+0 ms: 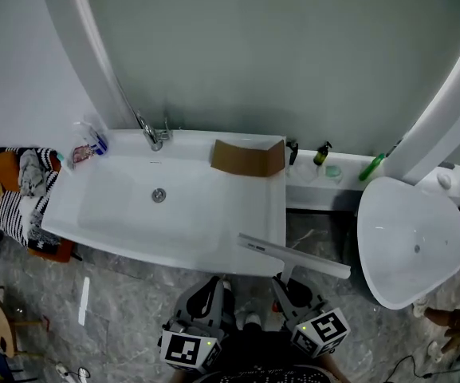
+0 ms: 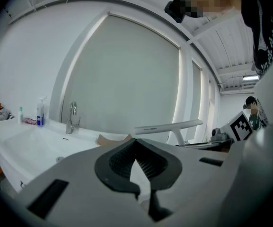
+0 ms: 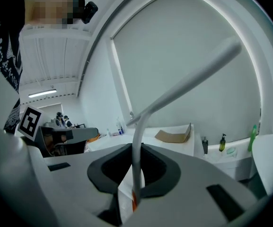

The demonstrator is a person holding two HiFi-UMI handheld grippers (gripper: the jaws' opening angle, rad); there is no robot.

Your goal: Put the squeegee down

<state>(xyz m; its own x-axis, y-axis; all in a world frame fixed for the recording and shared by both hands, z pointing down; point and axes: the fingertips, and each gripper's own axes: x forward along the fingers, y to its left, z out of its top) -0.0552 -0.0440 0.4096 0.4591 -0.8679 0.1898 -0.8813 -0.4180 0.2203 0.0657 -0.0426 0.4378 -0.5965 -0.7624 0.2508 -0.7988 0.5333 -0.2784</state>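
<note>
**Squeegee held aloft in the right gripper, left gripper closed on nothing**

In the head view, a heap of striped and orange cloth (image 1: 18, 188) lies at nine o'clock, on the floor just beside the left end of the white sink (image 1: 118, 222). A few small bottles (image 1: 91, 143) stand on the sink's back left corner. The faucet (image 1: 152, 136) rises at twelve o'clock from the drain (image 1: 159, 195). A folded piece of brown cardboard (image 1: 248, 159) rests on the sink's back right corner.

At six o'clock sits the left gripper (image 1: 210, 287). Its own view shows the left gripper (image 2: 135, 143) with pads meeting at the tips and nothing between them.

Just to its right, the right gripper (image 1: 284, 284) is clenched on the thin handle of the squeegee (image 1: 293, 255). The blade runs from ten o'clock to four o'clock above the sink's front right corner and the grey floor. In the right gripper view the handle stands upright between the pads of the right gripper (image 3: 136, 151), and the squeegee (image 3: 186, 85) angles up toward one o'clock.

Farther right, dispenser bottles (image 1: 320, 154) and a green bottle (image 1: 372, 167) stand on a white ledge (image 1: 305, 188). A rounded white basin (image 1: 409, 242) fills the three o'clock side.
</note>
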